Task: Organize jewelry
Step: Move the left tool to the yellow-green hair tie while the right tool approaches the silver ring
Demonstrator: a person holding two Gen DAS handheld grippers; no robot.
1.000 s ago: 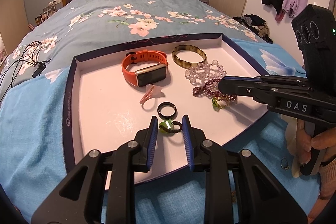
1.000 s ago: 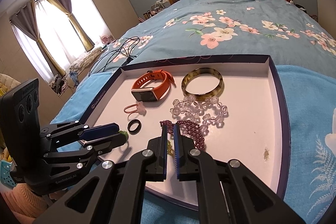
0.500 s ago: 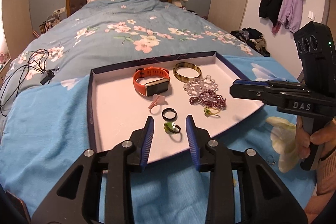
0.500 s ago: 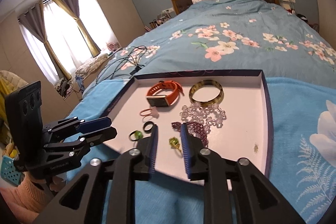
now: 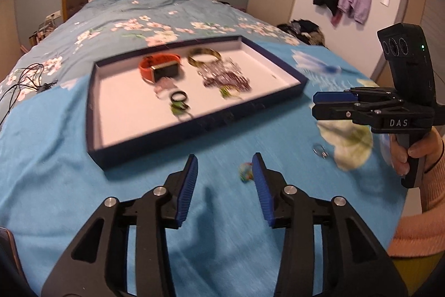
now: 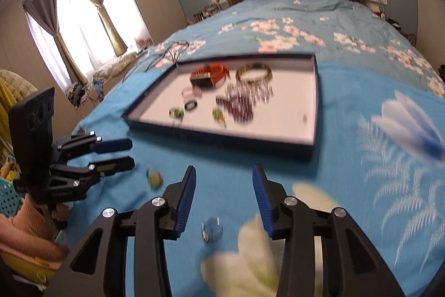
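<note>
jewelry tray (image 5: 194, 127) just ahead on blue blanket (image 5: 69, 185), both grippers, left (image 5: 224, 171) and right (image 6: 224, 180), just opened wider, empty, maybe a ring (image 6: 212, 229) below the right one

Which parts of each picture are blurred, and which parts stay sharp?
Left wrist view: the tray and its jewelry smear diagonally from motion blur, while the left gripper and right gripper look crisp. Right wrist view: the same smear covers the tray and blanket; the right gripper is sharp, the window overexposed.
</note>
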